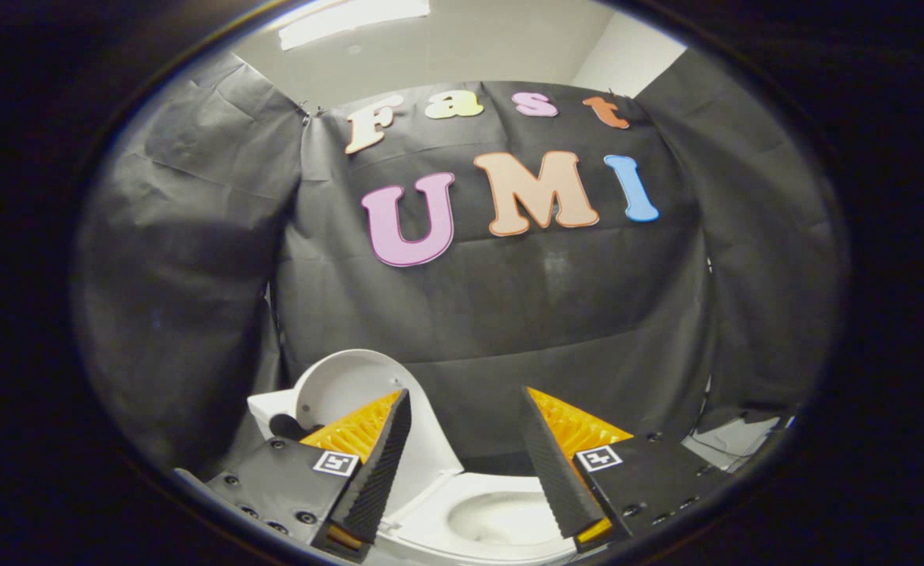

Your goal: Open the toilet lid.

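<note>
A white toilet stands low ahead of me. Its lid (351, 385) is raised upright, leaning back toward the tank (266, 409), partly hidden behind my left finger. The open bowl (501, 515) with its seat rim (430, 495) lies below and between my fingers. My gripper (465, 409) is open, its two fingers spread wide above the bowl with nothing between them. The left fingertip sits in front of the lid's right edge; whether it touches the lid I cannot tell.
Black cloth walls (556, 314) close the booth behind and on both sides of the toilet. A pale floor patch with a cable (733, 444) shows beyond the right finger. A ceiling light (351, 20) glows overhead.
</note>
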`<state>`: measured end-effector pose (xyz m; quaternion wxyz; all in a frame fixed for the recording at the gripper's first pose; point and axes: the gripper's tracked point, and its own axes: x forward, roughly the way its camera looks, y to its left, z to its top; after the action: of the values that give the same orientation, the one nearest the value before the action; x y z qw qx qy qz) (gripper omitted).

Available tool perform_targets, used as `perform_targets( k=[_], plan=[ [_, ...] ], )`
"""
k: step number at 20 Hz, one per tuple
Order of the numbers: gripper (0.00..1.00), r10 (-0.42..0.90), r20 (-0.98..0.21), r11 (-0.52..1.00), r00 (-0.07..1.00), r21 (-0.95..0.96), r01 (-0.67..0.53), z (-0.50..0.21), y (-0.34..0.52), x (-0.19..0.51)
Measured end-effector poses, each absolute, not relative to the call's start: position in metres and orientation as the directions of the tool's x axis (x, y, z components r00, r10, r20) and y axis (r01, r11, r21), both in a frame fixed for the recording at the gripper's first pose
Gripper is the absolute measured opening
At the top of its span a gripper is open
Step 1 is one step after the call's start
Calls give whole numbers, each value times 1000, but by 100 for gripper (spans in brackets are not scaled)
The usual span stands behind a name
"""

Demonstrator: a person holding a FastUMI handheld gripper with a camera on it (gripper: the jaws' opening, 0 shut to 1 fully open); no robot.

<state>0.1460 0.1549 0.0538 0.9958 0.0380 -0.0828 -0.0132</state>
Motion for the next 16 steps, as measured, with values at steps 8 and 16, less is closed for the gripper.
perform_targets(
  k=[8, 16],
  plan=[
    [87, 25, 173, 996, 985, -88, -10, 35, 98, 107],
    [87, 5, 34, 994, 999, -110, -1, -1, 53, 94]
  ],
)
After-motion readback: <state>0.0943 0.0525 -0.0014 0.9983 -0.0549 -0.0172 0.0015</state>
